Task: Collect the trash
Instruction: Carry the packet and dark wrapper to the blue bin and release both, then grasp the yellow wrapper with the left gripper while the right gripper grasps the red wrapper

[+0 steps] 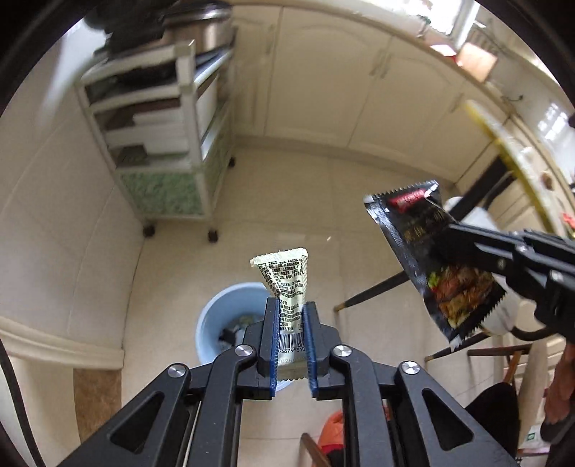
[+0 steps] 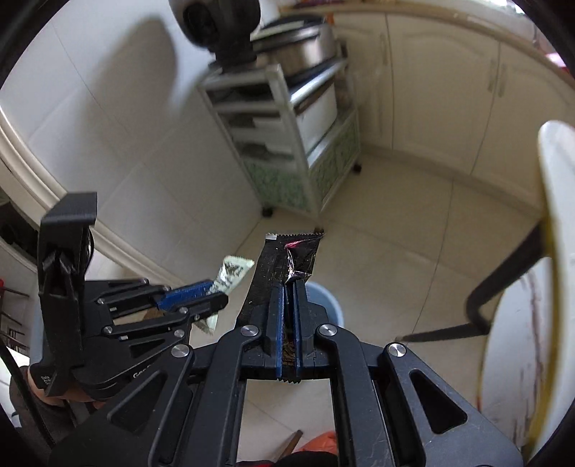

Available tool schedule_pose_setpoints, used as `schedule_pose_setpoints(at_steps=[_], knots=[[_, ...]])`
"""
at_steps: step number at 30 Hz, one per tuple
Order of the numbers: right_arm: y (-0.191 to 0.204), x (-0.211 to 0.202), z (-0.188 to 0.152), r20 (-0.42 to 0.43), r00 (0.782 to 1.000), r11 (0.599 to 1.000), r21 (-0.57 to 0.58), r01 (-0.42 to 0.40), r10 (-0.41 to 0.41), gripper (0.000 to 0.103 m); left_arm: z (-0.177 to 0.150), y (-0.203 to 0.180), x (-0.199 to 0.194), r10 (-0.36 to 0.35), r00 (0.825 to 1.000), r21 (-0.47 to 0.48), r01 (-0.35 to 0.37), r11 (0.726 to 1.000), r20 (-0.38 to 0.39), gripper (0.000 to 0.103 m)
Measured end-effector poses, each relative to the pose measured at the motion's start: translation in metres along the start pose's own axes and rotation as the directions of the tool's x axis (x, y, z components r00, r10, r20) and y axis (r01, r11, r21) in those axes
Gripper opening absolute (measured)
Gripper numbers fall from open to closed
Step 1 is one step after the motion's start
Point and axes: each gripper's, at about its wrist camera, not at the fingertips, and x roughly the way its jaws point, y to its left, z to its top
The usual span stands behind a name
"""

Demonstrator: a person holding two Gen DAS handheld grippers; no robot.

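A tiled kitchen floor (image 1: 298,201) runs back to cream cabinets (image 1: 323,72), with white wall tiles on the left. Against that wall stands a wheeled shelf cart (image 1: 161,143) with green patterned lower panels and a steel pot (image 1: 205,28) on top.

Lower on the floor sits a pale blue bin (image 1: 222,312), already holding some scraps. The left gripper (image 1: 291,345) hangs right above it, its blue pads (image 1: 275,345) closed on a pale sachet (image 1: 287,276); the barcode end sits between the pads and the printed end sticks out forward, over the bin's rim. In the right wrist view this gripper (image 2: 201,298) shows from the side, the sachet (image 2: 231,273) poking past its tips.

Just to the right, the right gripper (image 2: 289,319) pinches a black sachet (image 2: 287,258) narrowly between its pads, with the bin (image 2: 323,301) partly hidden beneath it. From the left wrist view the black sachet (image 1: 431,258) hangs tilted in the air, well clear of the bin, with a food picture at its lower end.

At the far right stands a white table (image 2: 521,323) on dark legs (image 2: 503,283).
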Motion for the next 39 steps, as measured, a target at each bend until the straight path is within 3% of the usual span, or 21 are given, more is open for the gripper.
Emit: schedule_pose_setpoints(at_steps=[5, 7, 9, 14, 19, 22, 27, 31, 33, 35, 39], knots=[[0.002, 0.034, -0.005, -0.041, 0.999, 1.0, 0.025, -0.016, 0.017, 0.005, 0.005, 0.007, 0.014, 0.02, 0.998, -0.057, -0.023, 0.998, -0.052, 0.019], [0.002, 0.042, -0.006, -0.052, 0.998, 0.999, 0.039, -0.024, 0.026, 0.005, 0.006, 0.012, 0.015, 0.026, 0.998, -0.073, -0.03, 0.997, -0.062, 0.038], [0.003, 0.049, -0.005, -0.058, 0.998, 0.999, 0.044, -0.031, 0.034, 0.006, 0.013, 0.018, 0.013, 0.057, 0.997, -0.089, -0.062, 0.994, -0.057, 0.045], [0.01, 0.054, -0.003, -0.05, 0.997, 0.998, 0.037, -0.052, 0.054, 0.006, 0.019, 0.024, -0.001, 0.104, 0.994, -0.128, -0.107, 0.986, -0.03, 0.046], [0.017, 0.044, 0.0, -0.012, 0.994, 0.994, 0.033, -0.106, 0.107, 0.01, 0.003, 0.011, -0.045, 0.177, 0.984, -0.146, -0.171, 0.974, 0.031, 0.055], [0.02, 0.03, 0.001, 0.029, 0.992, 0.992, 0.026, -0.12, 0.119, 0.022, -0.008, -0.005, -0.067, 0.21, 0.975, -0.14, -0.199, 0.97, 0.067, 0.058], [0.018, -0.025, 0.002, 0.127, 0.988, 0.996, 0.009, -0.086, 0.084, 0.025, -0.015, -0.04, -0.101, 0.195, 0.972, -0.124, -0.178, 0.976, 0.133, 0.058], [-0.003, -0.09, 0.0, 0.233, 0.972, 0.999, 0.02, -0.031, 0.026, 0.04, -0.011, -0.083, -0.124, 0.163, 0.966, -0.066, -0.152, 0.986, 0.201, 0.063], [-0.02, -0.128, -0.005, 0.281, 0.959, 0.999, 0.029, 0.02, -0.027, 0.043, -0.009, -0.106, -0.134, 0.139, 0.963, -0.029, -0.136, 0.99, 0.23, 0.068], [-0.042, -0.163, -0.014, 0.321, 0.943, 0.996, 0.056, 0.074, -0.089, 0.054, -0.007, -0.139, -0.146, 0.1, 0.959, 0.015, -0.108, 0.994, 0.264, 0.072], [-0.096, -0.226, -0.04, 0.364, 0.899, 0.969, 0.127, 0.21, -0.243, 0.059, -0.002, -0.206, -0.157, -0.001, 0.956, 0.115, -0.034, 0.993, 0.295, 0.079]])
